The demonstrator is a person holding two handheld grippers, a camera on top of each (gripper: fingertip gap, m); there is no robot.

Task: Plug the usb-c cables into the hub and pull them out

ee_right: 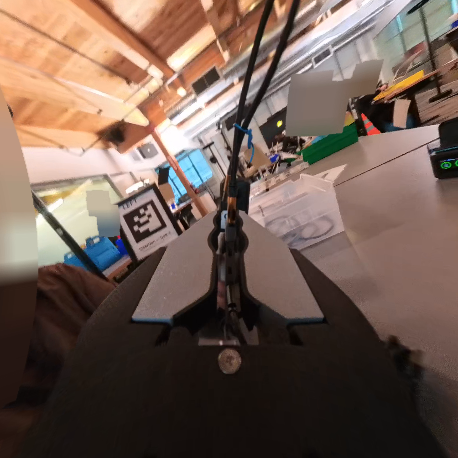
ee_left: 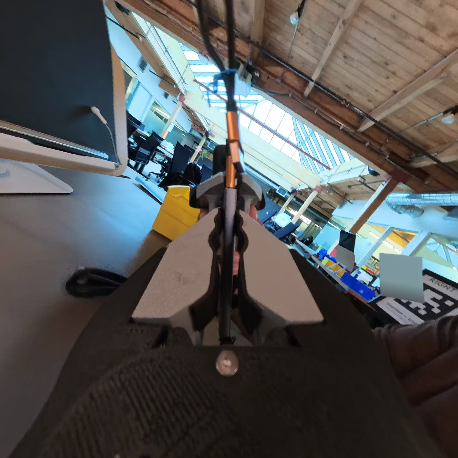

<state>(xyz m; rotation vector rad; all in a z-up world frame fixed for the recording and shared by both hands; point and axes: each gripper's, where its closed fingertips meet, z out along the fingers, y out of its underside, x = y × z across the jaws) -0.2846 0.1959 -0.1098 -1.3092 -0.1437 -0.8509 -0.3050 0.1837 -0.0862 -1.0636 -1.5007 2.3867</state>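
My left gripper point(ee_left: 228, 213) is shut on a slim dark grey hub point(ee_left: 227, 260), seen edge-on between its fingers and held up in the air. An orange usb-c plug point(ee_left: 230, 173) sits at the hub's far end. A second orange plug point(ee_left: 233, 126) hangs just above it. Their black cables point(ee_left: 230, 37) run upward, bound with a blue tie point(ee_left: 224, 73). My right gripper point(ee_right: 229, 218) faces the left one and is shut on the orange plug point(ee_right: 231, 210). Its fingertips also show in the left wrist view point(ee_left: 250, 192). The cables point(ee_right: 250, 74) and tie point(ee_right: 241, 128) show in the right wrist view.
A monitor point(ee_left: 57, 74) stands at the left over a grey table point(ee_left: 62, 235) with a black coiled cable point(ee_left: 91, 282) and a yellow bin point(ee_left: 176, 213). A clear plastic box point(ee_right: 302, 210), a green bin point(ee_right: 329, 146) and a black device with green lights point(ee_right: 446, 161) are on the right. The tips of both grippers are at nearly the same place.
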